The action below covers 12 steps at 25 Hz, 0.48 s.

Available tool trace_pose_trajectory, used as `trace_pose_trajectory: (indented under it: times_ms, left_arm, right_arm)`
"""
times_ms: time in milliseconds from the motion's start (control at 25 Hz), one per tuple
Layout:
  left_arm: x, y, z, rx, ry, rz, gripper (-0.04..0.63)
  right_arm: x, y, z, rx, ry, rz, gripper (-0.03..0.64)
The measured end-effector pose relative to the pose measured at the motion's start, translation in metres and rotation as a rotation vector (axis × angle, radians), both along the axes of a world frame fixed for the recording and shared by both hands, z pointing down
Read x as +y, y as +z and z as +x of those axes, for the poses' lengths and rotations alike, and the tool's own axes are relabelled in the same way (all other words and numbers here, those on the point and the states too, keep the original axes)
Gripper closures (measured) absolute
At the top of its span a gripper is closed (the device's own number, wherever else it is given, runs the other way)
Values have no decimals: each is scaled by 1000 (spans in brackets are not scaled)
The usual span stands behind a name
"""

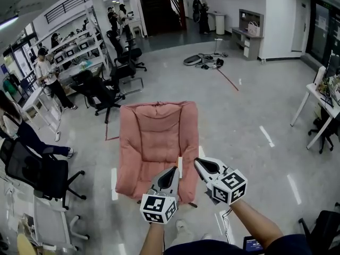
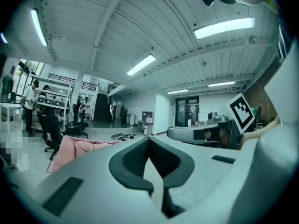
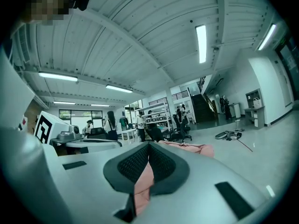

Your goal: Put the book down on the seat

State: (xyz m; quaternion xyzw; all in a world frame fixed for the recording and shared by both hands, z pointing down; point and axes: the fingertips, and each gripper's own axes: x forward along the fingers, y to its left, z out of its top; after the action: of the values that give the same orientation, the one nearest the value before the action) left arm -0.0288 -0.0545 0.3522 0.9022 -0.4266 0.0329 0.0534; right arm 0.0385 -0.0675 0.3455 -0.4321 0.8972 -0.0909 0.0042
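A pink padded seat (image 1: 156, 137) stands on the grey floor (image 1: 244, 116) in the middle of the head view, with both claws held over its front edge at the lower centre of the frame. The left claw (image 1: 171, 175) is fully closed with nothing in it. Its own view shows the dark pads (image 2: 133, 160) meeting at the tips, with only pale floor in the slit below them. The right claw (image 1: 201, 166) looks closed and empty in the same way, and the pink of the seat shows through its slit (image 3: 142, 181). The book is hard to place. Between the two claws a thin pale sliver (image 1: 180, 167) lies over the seat's front part and may be the book seen edge-on, but it is too narrow to tell. Neither gripper view shows a book. The person's arms are cut off by the bottom edge of the frame.
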Motion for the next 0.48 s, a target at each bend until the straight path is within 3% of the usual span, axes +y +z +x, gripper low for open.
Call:
trace_pose_trajectory:
  times_ms: [480]
  left_arm:
    - [53, -10, 8, 14, -23, 25, 591]
  right_arm:
    - [52, -11, 8, -16, -11, 40, 597]
